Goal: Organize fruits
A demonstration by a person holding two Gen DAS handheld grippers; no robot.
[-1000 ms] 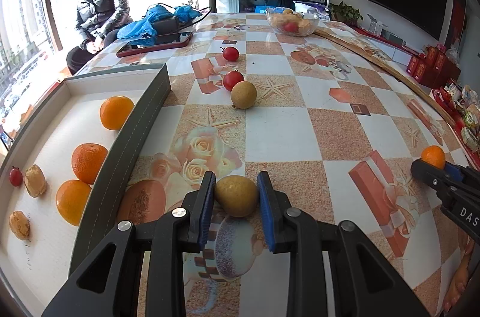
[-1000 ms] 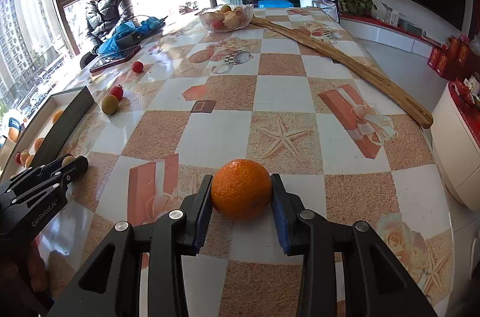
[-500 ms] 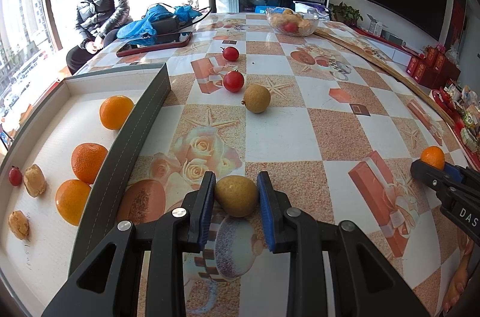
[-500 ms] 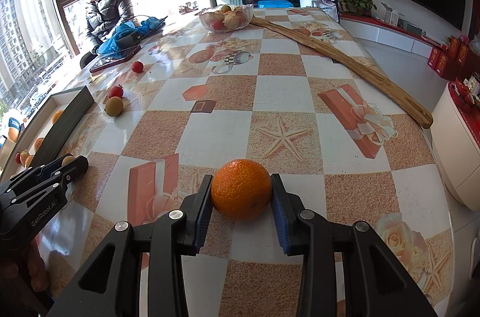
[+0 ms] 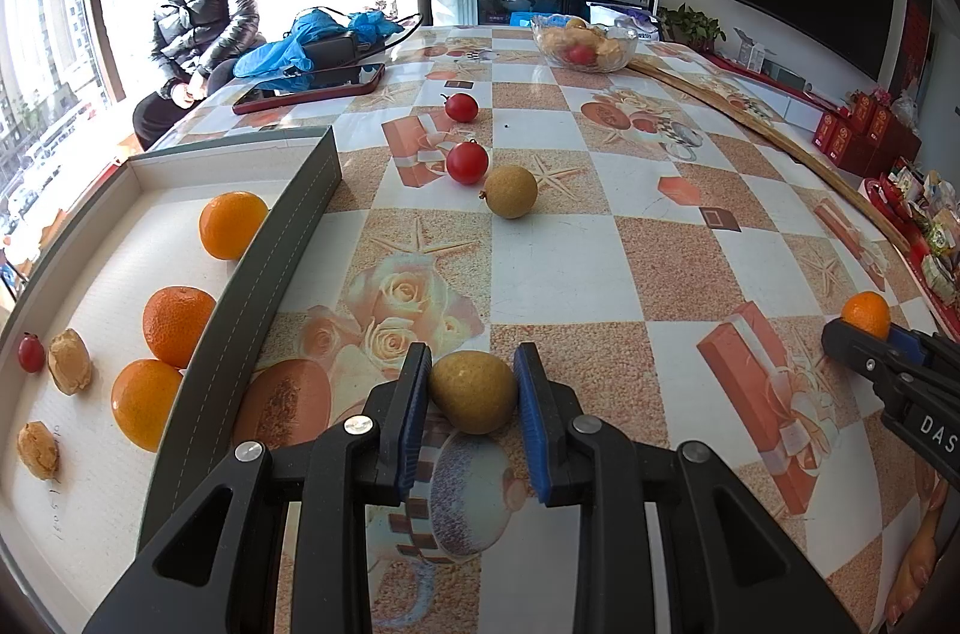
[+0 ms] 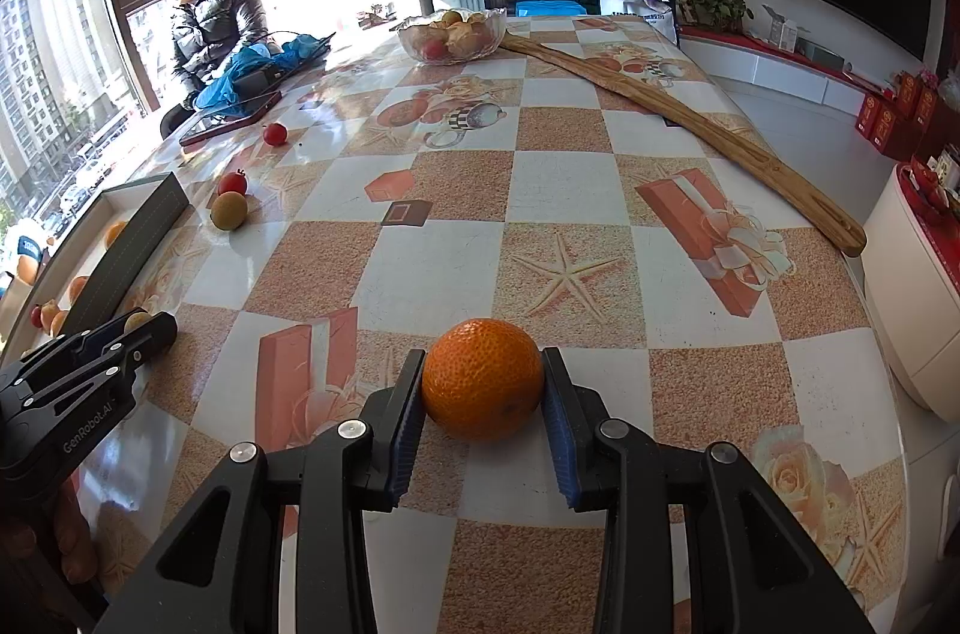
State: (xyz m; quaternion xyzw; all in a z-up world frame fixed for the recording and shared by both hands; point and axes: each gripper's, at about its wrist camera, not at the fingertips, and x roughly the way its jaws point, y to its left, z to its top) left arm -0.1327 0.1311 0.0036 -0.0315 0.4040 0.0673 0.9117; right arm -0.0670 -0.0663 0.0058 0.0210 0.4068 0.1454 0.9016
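A yellow-brown longan is clamped between the blue-padded jaws of the left gripper, low over the patterned counter. In the right wrist view, a mandarin orange is held the same way by the jaws of the right gripper, resting on or just above the counter. At ten o'clock from the left gripper a shallow grey-walled tray is seen, in which three oranges, two walnuts and a small red fruit are laid. At twelve o'clock a loose longan lies touching a cherry tomato, with a second tomato farther off. A glass bowl of fruit is set at the far edge, at one o'clock.
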